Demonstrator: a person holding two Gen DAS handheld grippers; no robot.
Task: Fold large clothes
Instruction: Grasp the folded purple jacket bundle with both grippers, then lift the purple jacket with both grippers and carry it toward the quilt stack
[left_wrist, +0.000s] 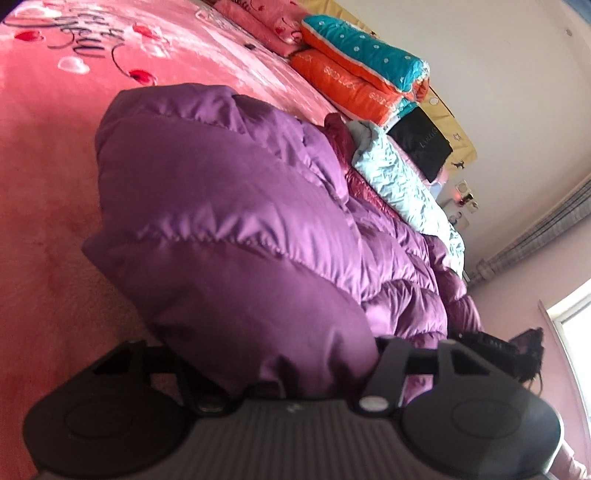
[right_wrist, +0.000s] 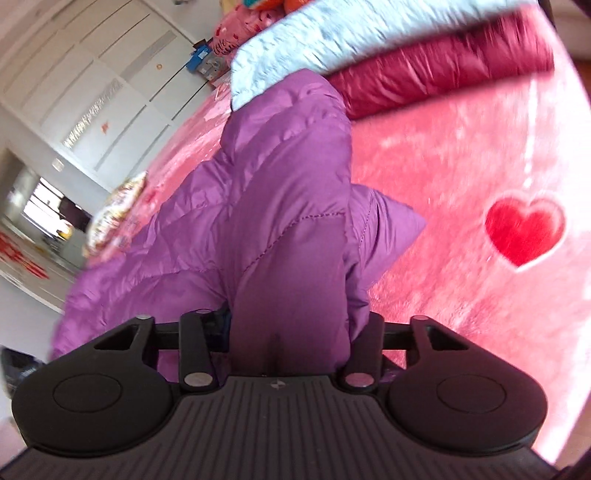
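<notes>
We hold a purple jacket (left_wrist: 229, 206) over a bed with a pink blanket (left_wrist: 55, 155). The left gripper (left_wrist: 273, 362) has its jaws pinching a puffy fold of the jacket, which fills the gap between the fingers and bulges up over them. The right gripper (right_wrist: 291, 332) has its jaws pinching another thick fold of the jacket (right_wrist: 288, 206), lifted clear of the blanket (right_wrist: 461, 155) beside a red heart print (right_wrist: 524, 229). The fingertips themselves are buried in fabric, so the grip seems firm, though we cannot see the pads. The rest of the jacket trails down onto the bed. Behind it lie a maroon garment (right_wrist: 443, 77) and a pale blue one (left_wrist: 399, 173), touching each other. Farther up the bed sits a stack of orange and teal quilts (left_wrist: 362, 74).
</notes>
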